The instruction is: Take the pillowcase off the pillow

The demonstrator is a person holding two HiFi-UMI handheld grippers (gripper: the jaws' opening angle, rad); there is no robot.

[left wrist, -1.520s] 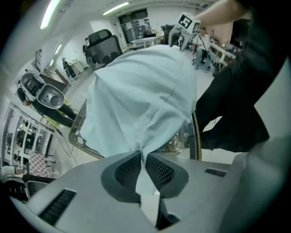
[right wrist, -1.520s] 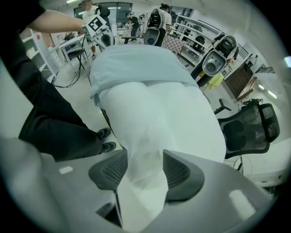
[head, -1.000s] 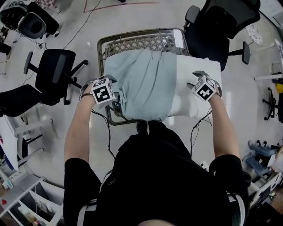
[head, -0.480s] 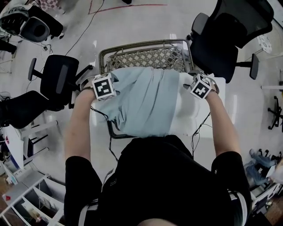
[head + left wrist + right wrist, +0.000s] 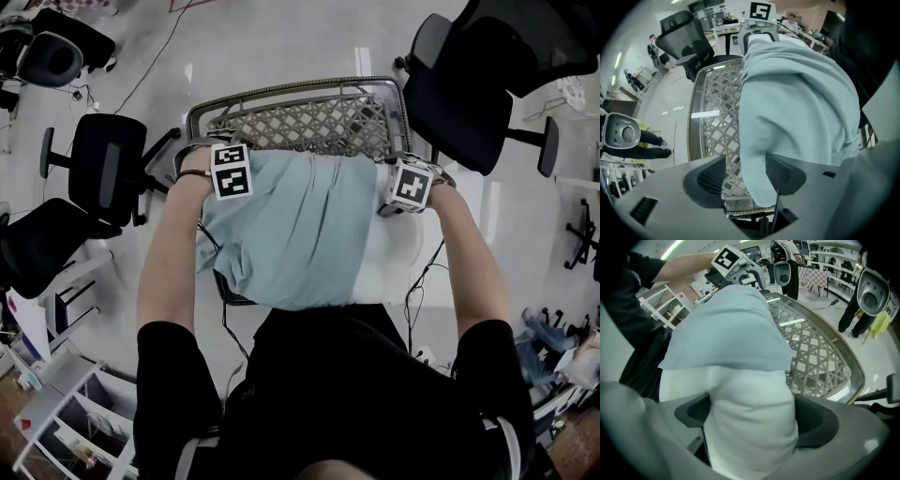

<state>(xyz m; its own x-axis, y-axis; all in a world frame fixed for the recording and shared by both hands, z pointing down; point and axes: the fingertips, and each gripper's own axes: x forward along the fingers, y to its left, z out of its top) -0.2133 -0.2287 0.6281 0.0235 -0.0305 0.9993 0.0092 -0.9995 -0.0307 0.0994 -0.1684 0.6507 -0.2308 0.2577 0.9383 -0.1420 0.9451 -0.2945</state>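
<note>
- A black office chair (image 5: 103, 164) stands on the floor at the far left, apart from the table (image 5: 300, 117).
- The left tool (image 5: 746, 171) is at the far left corner of the pillowcase (image 5: 291, 230), over the table's left edge. Its jaws stand apart with a fold of the light blue cloth hanging between them. The cloth lies against the right pad (image 5: 785, 174), and a strip of the table's lattice shows between it and the other pad.
- The pillowcase covers the left and middle of the pillow (image 5: 398, 262). It lies across the near half of the table and reaches down to the person's body.
- The table has a woven lattice top inside a rounded rim, and its far half is bare.
- The pillow's white right end sticks out of the pillowcase's open edge, which runs as a straight line from the far side to the near side.
- The right tool (image 5: 752, 416) is at the far right corner of that bare end. Its jaws are opening, and the white pillow bulges between them and touches both pads.
- A second black office chair (image 5: 469, 84) stands just beyond the table's right corner.
</note>
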